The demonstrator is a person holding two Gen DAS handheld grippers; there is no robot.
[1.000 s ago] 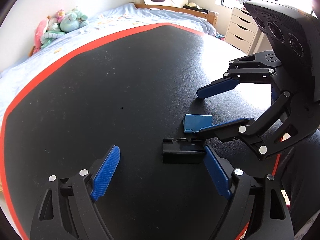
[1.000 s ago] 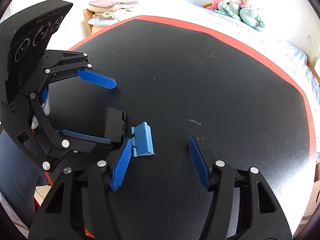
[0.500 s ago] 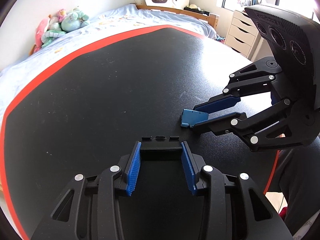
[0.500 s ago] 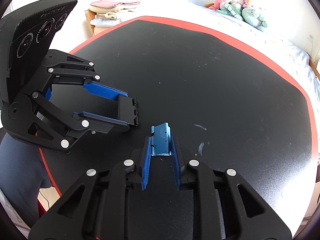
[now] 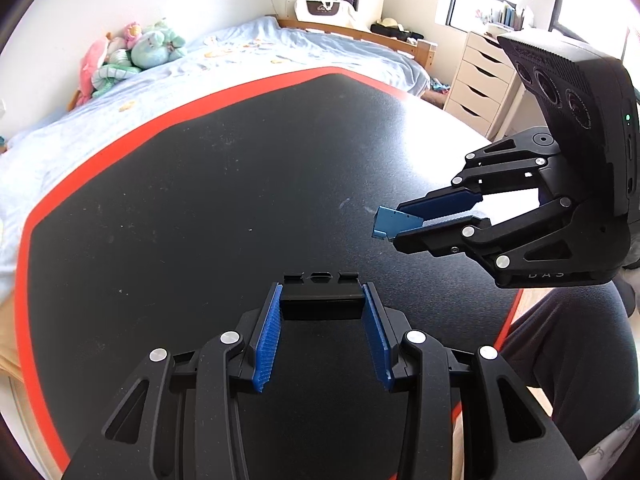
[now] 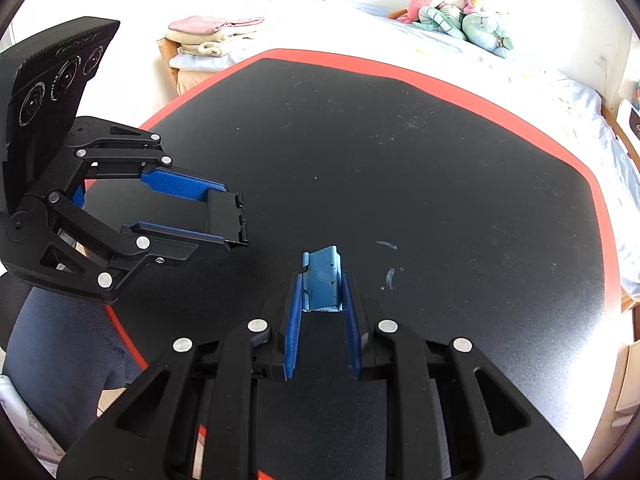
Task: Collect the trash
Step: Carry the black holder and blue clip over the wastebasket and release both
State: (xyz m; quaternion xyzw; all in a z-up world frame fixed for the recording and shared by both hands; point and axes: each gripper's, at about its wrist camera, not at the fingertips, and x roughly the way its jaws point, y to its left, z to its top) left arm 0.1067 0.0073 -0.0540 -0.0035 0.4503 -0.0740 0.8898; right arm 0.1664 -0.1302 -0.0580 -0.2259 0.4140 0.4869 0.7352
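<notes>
Black plastic piece: a flat rectangular black plastic clip part is clamped between the blue pads of my left gripper, lifted a little above the black table top with the red border.
Blue plastic piece: a small light-blue ridged plastic bracket is pinched by my right gripper, its jaws nearly together, also clear of the table top, I judge.
Place relative to the table top: both pieces hang over its near side, close to the red edge beside me; the two grippers are near each other but apart.
Jaws: in the last second both pairs closed in on their pieces.
Step in hand: I judge both pick-ups are done, and the carry begins.
Next move: I need a bin or a bag for the trash, so I must turn the grippers to look for it while keeping both grips firm.
Hidden or unclear: no container shows in either view. My hands are cut off behind the gripper bodies. The far end of the blue bracket is broken or rough; I cannot tell which. Pale smears on the table top may be dust.
</notes>
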